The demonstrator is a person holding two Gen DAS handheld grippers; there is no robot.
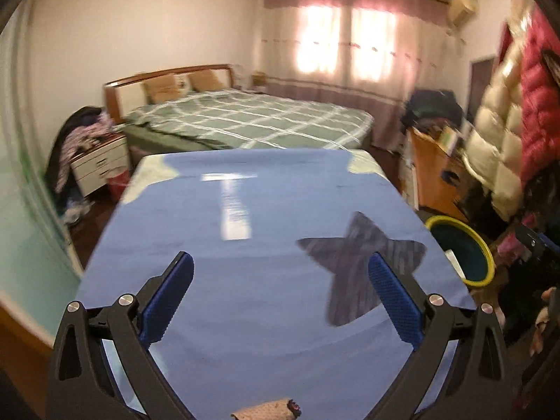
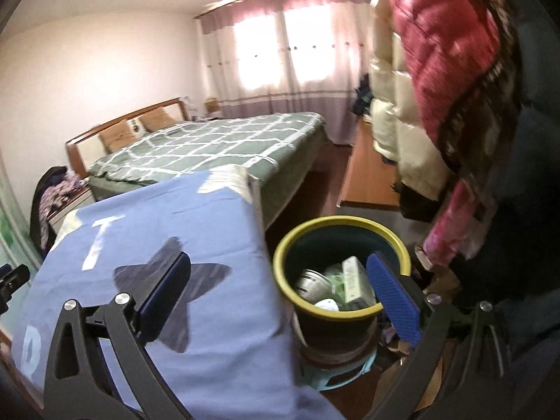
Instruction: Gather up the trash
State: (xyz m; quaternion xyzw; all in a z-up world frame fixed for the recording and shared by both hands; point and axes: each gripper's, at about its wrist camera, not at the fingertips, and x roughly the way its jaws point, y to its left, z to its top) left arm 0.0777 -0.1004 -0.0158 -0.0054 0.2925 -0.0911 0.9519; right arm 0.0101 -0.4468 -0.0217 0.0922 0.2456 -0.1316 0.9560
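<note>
Both claws, left claw (image 1: 280, 287) and right claw (image 2: 280, 287), are spread and empty (bin (image 2: 341, 269) right of bench (image 2: 196, 224) holds trash). Locate the next piece.

A dark bin (image 2: 341, 269) with a yellow rim stands upright at lower centre-right, holding trash (image 2: 336, 285): a can and cartons.

A table draped in a smooth light-blue cloth (image 1: 266, 280) bears 1 dark grey star-shaped patch (image 1: 353, 266) and white letter markings (image 2: 101, 241); a small beige speckled piece with a dark end (image 1: 271, 410) lies at its near edge. On the dark wooden floor (image 2: 332, 196) beside the table stands 1 pale turquoise plastic stool (image 2: 336, 374). The stool carries 1 dark bin with a yellow rim (image 2: 280, 266).
</note>
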